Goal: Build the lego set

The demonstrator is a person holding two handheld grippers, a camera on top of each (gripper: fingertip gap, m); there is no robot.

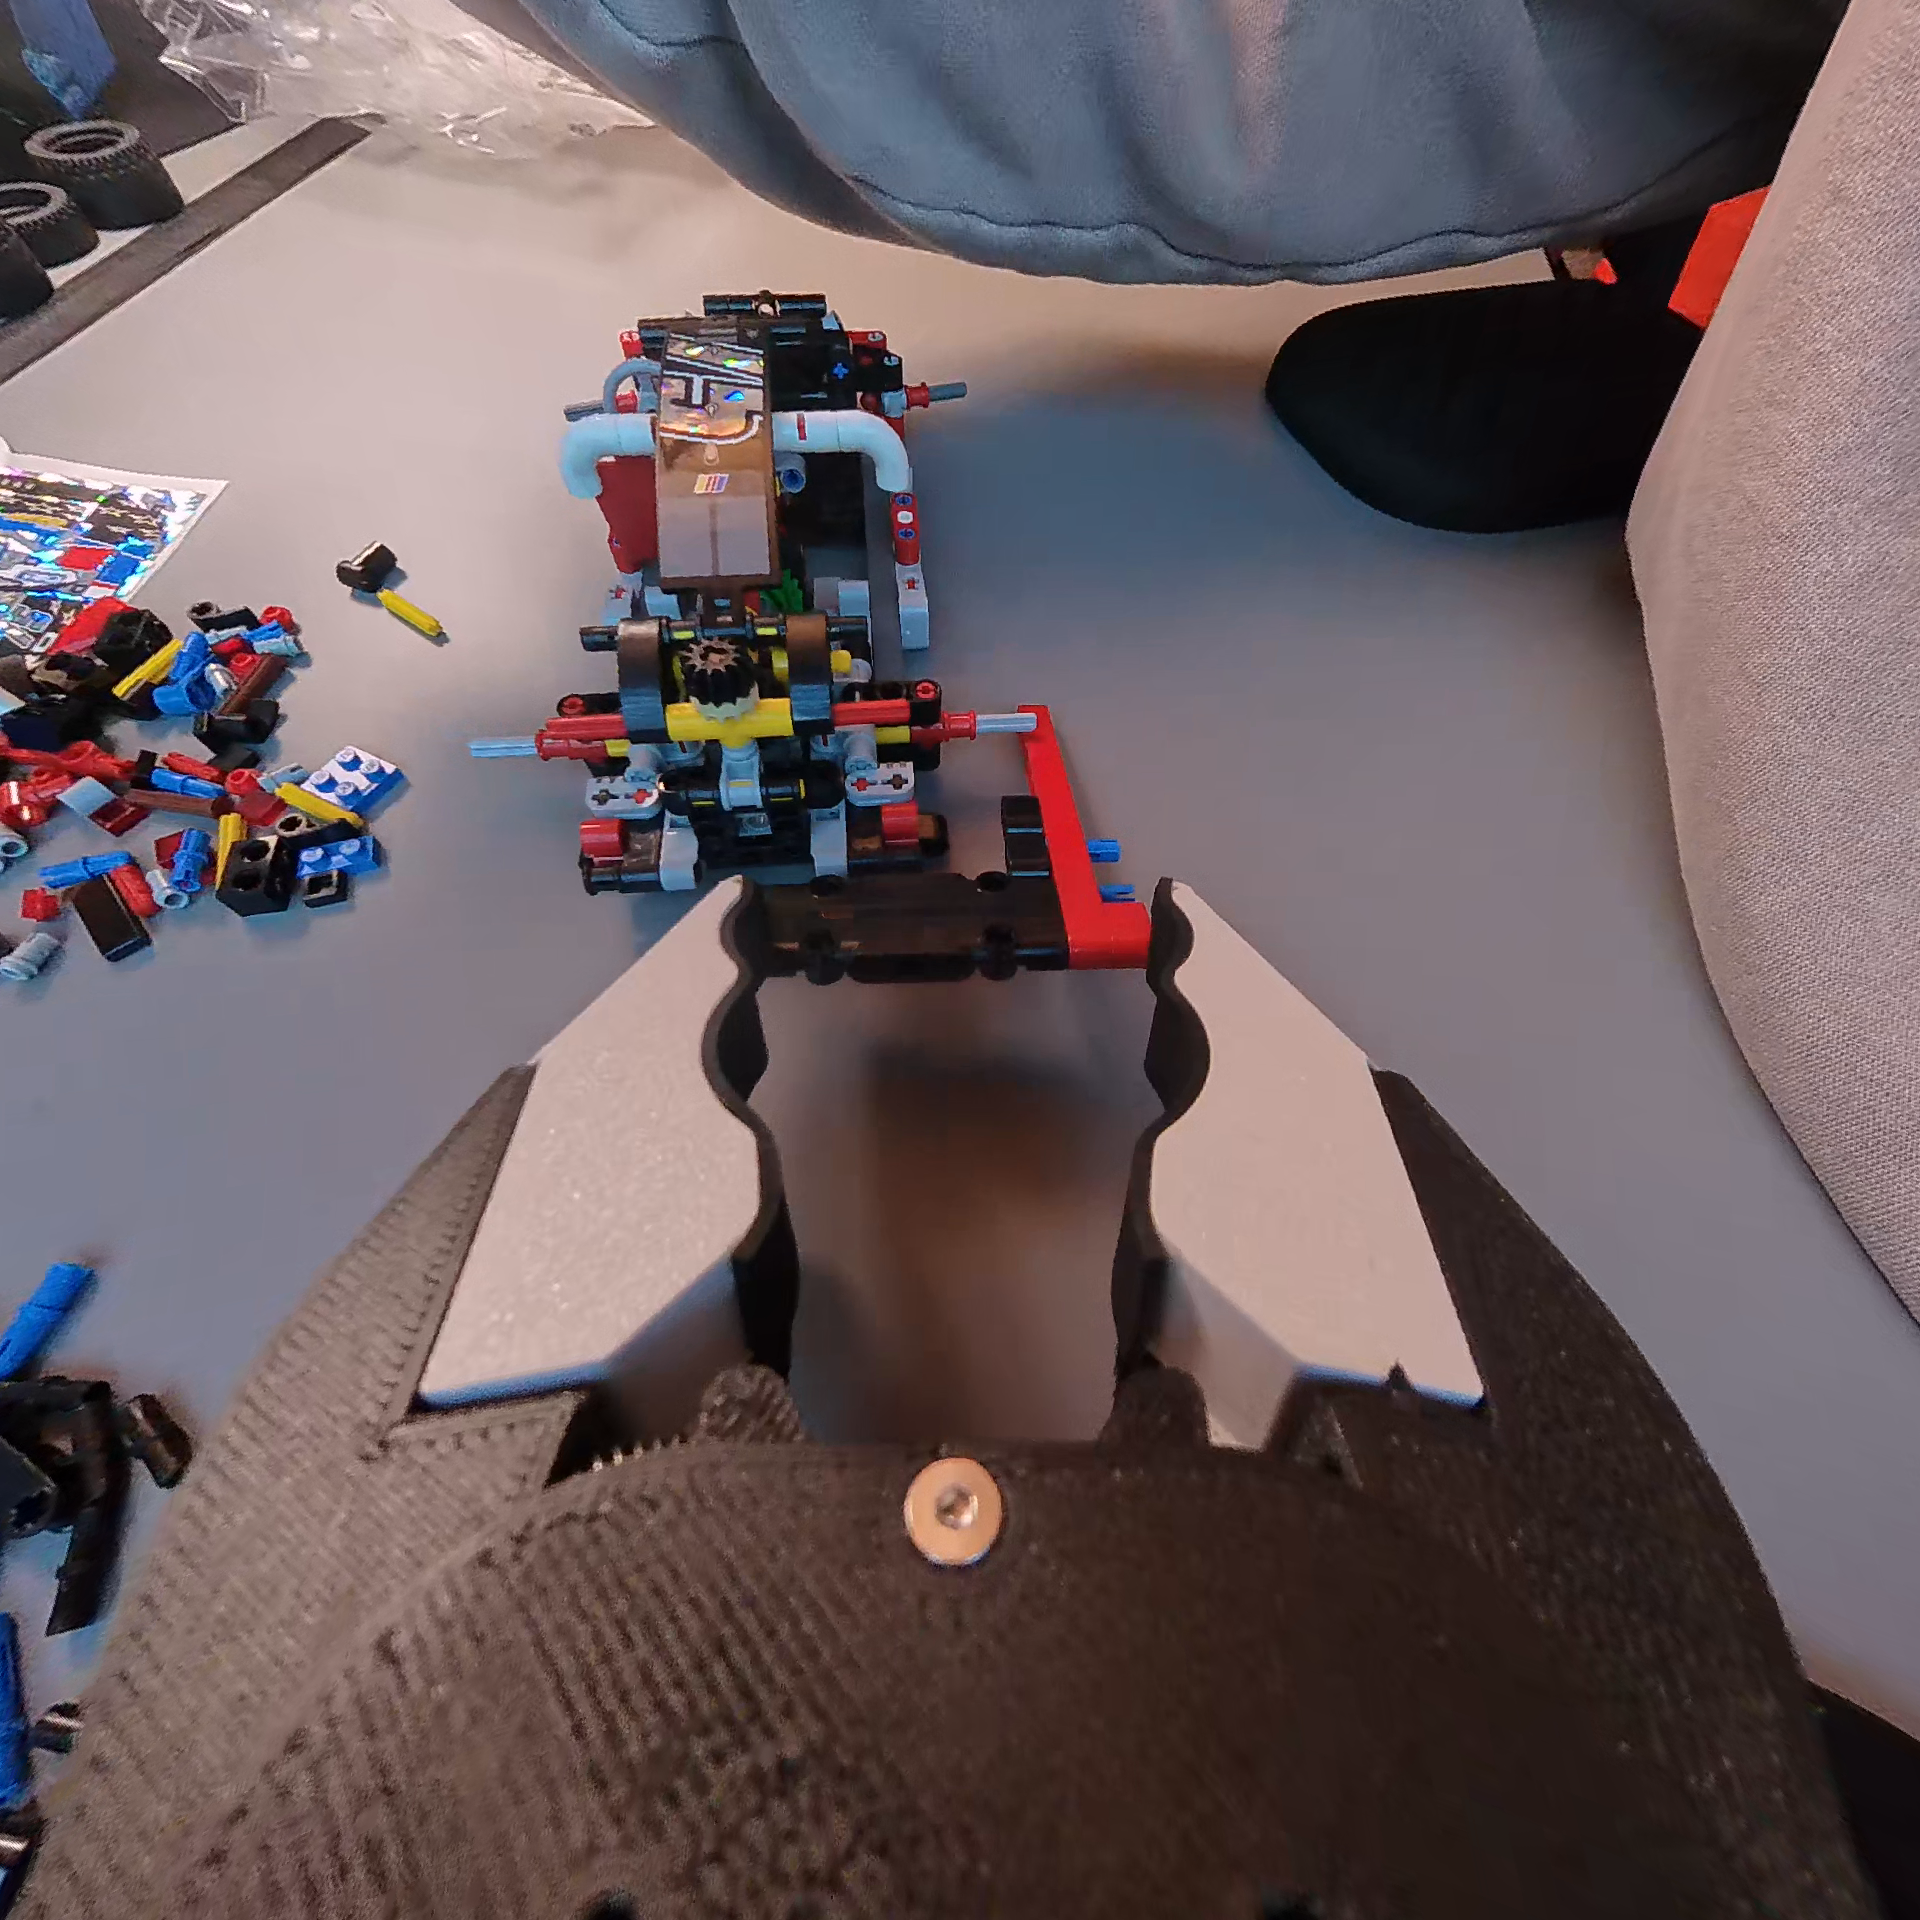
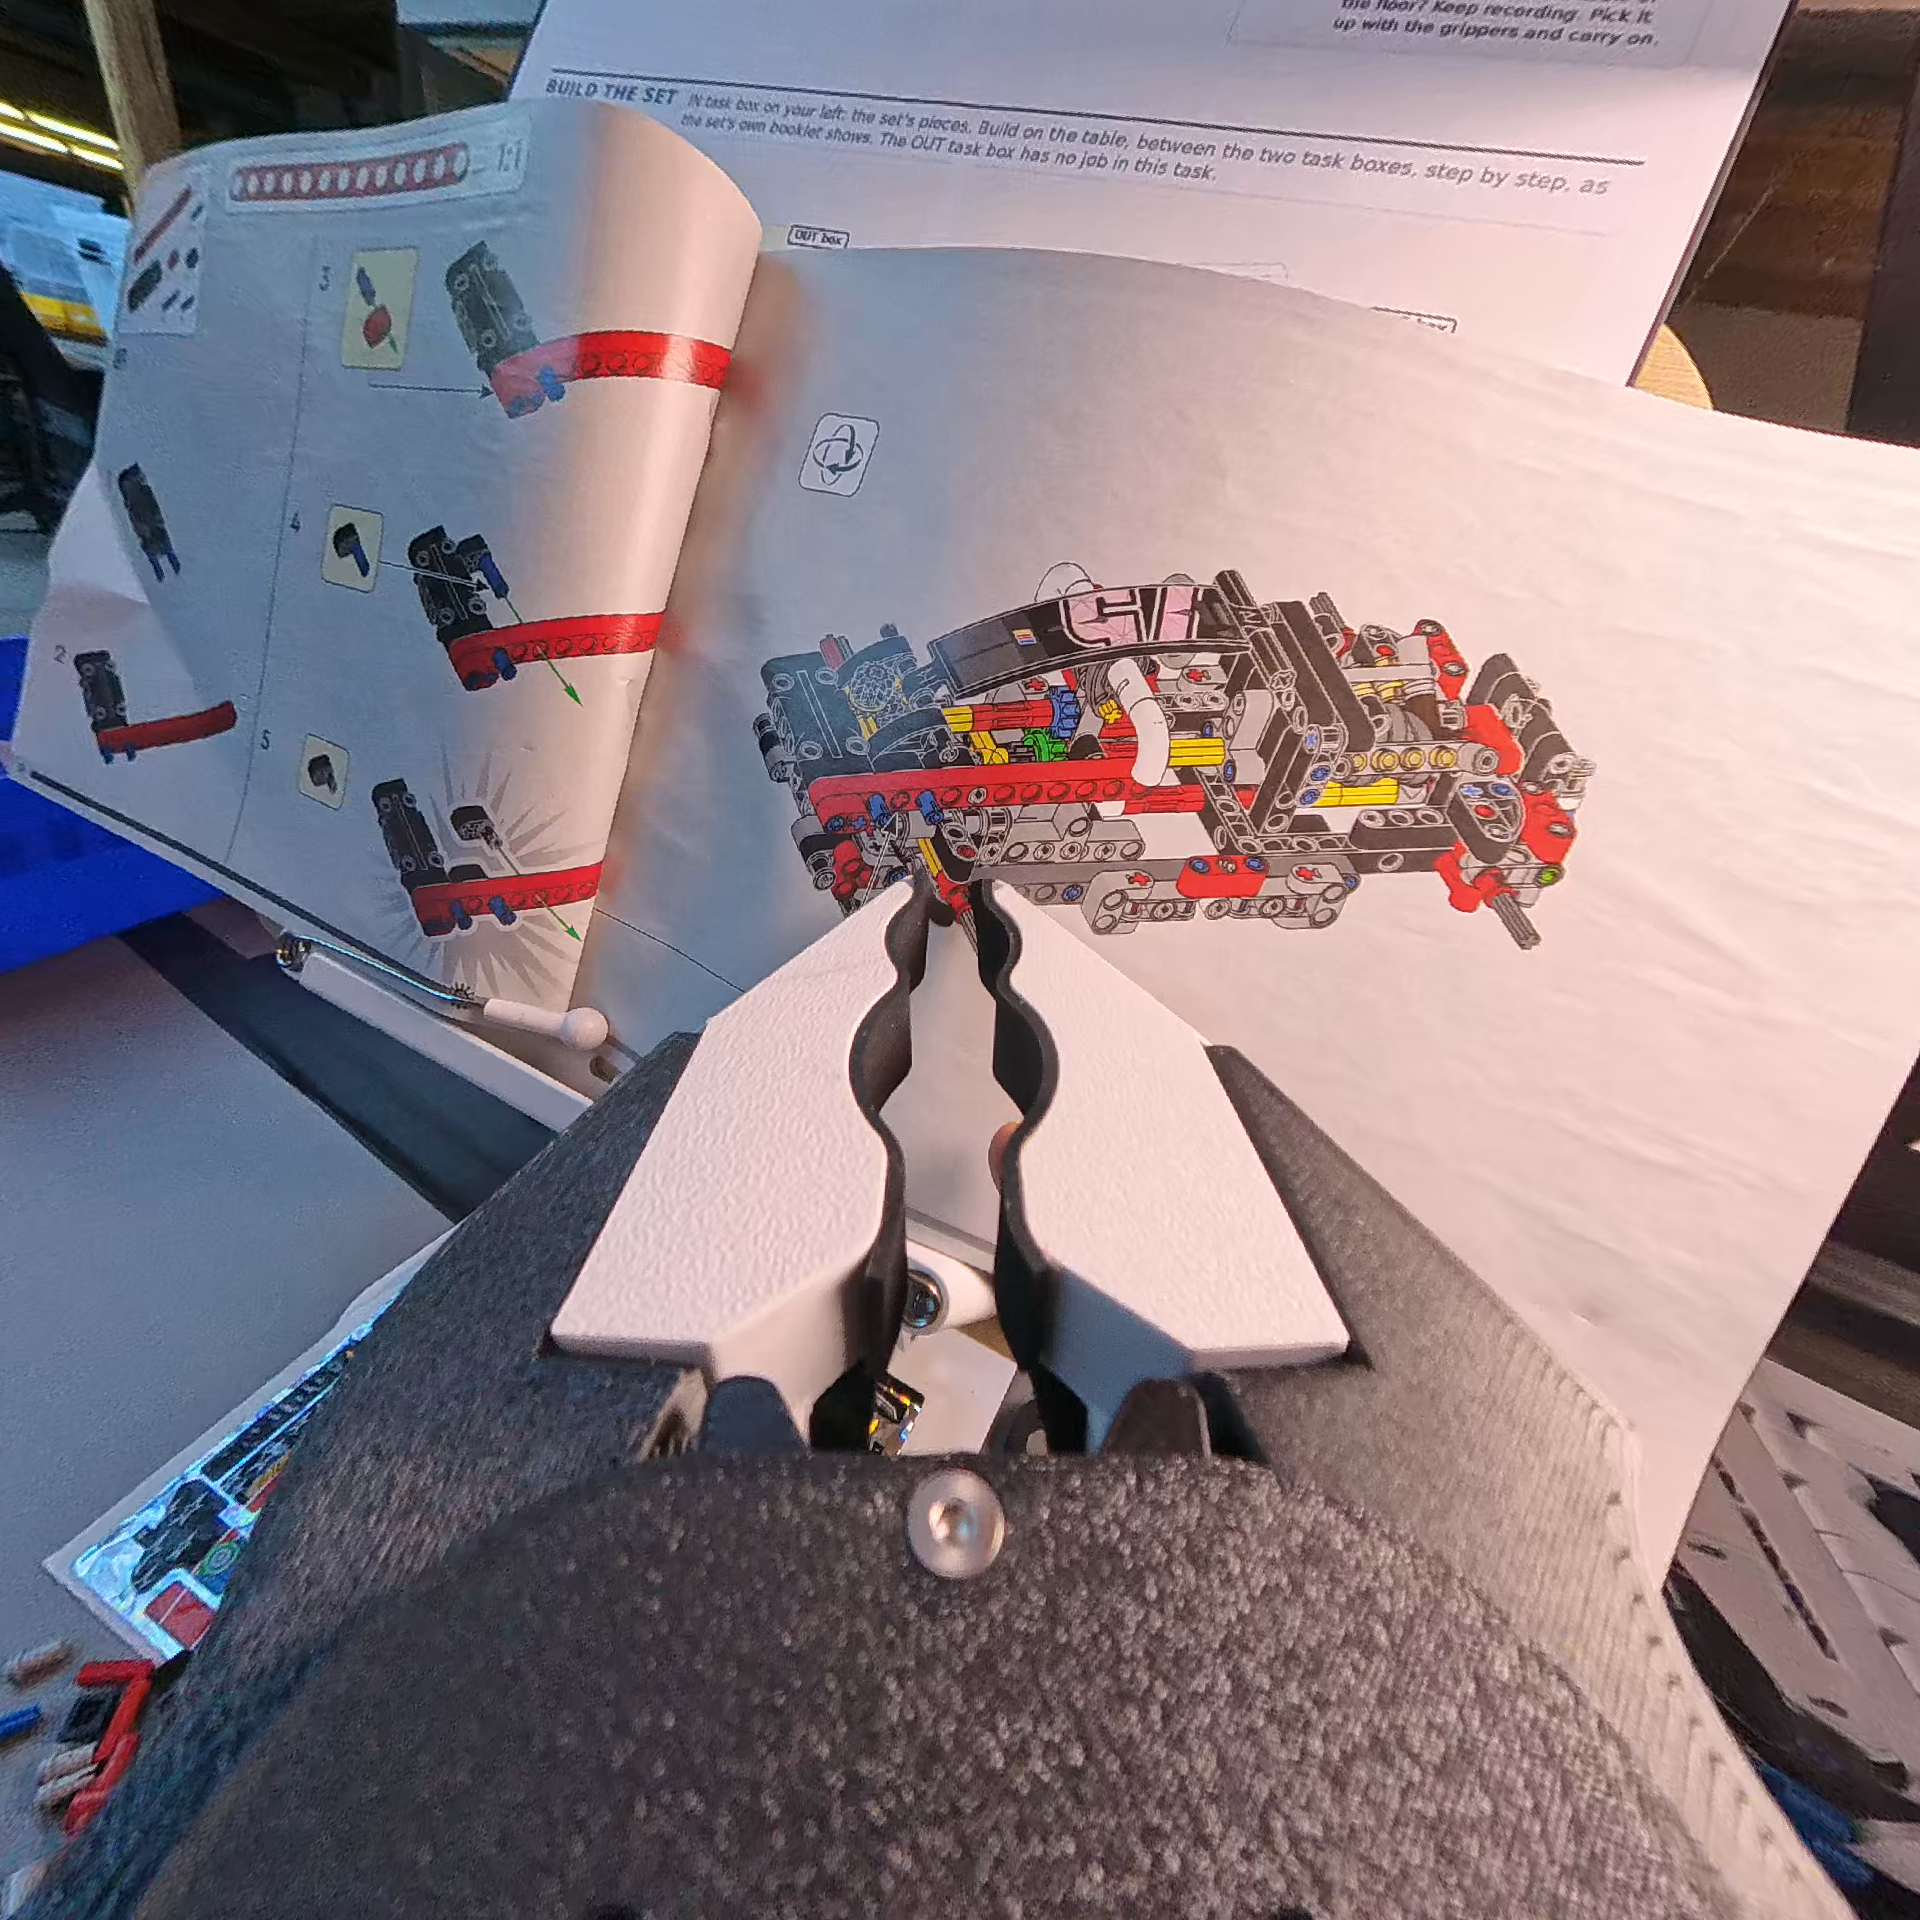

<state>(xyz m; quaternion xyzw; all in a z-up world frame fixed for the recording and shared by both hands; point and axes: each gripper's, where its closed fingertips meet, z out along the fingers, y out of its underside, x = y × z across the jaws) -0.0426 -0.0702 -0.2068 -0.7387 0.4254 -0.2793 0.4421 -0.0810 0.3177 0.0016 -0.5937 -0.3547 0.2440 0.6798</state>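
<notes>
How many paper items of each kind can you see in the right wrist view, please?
Instruction booklet: 1
Printed task sheet: 1
Sticker sheet: 1
Total: 3

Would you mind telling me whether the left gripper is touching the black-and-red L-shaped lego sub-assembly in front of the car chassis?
Touching. In the left wrist view, the left gripper spans the black-and-red L-shaped lego sub-assembly, both fingertips meeting its ends with no gap.
</notes>
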